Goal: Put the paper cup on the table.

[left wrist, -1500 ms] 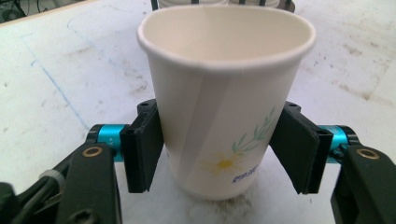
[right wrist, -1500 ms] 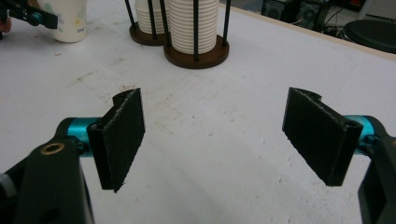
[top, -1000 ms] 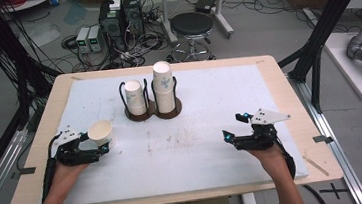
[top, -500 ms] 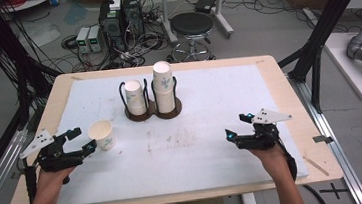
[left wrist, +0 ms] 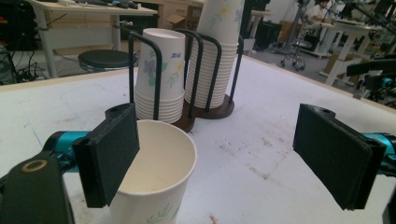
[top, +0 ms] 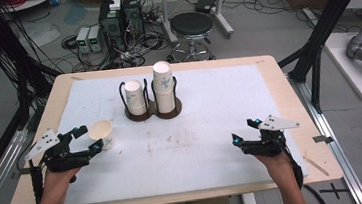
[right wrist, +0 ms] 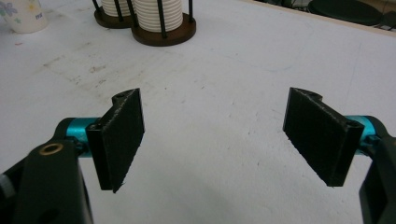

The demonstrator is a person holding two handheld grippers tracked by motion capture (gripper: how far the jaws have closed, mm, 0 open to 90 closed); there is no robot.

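A single paper cup stands upright and mouth up on the white mat. My left gripper is just to its left, open wide. In the left gripper view the cup sits by the left pad, partly behind it, and the other pad is far from it. Whether that pad touches the rim I cannot tell. My right gripper hovers low over the mat on the right, open, with only bare mat between its jaws.
A dark two-slot cup holder stands at the back middle with a short stack of cups and a taller stack. The wooden table rim frames the mat. Stools, cables and equipment are on the floor beyond.
A second ago the left gripper had the cup between its jaws. It has since pulled back to the left, and the cup stands free on the mat. The right gripper has stayed put.
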